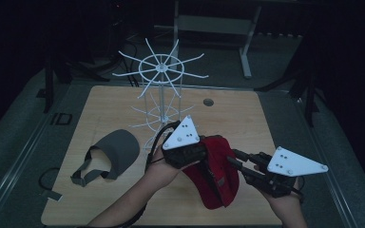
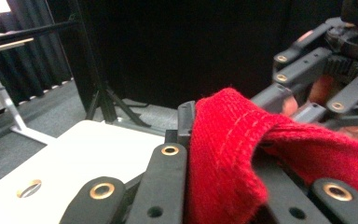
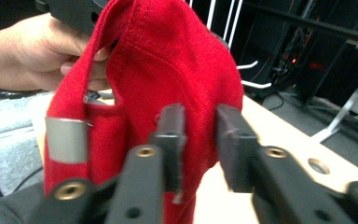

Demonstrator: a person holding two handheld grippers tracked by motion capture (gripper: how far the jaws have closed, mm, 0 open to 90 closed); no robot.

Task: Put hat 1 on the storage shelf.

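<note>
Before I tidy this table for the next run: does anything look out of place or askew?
The grey visor lies loose on the table left of the white wire rack, its strap trailing. The red cap hangs crumpled between both tongs.

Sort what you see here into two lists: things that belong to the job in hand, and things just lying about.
In the job:
red cap, clamped by the left gripper
right gripper, its jaws at the cap's cloth
white wire rack, probably where caps hang

Lying about:
grey visor flat on the table
strap at the table's near left edge
</note>
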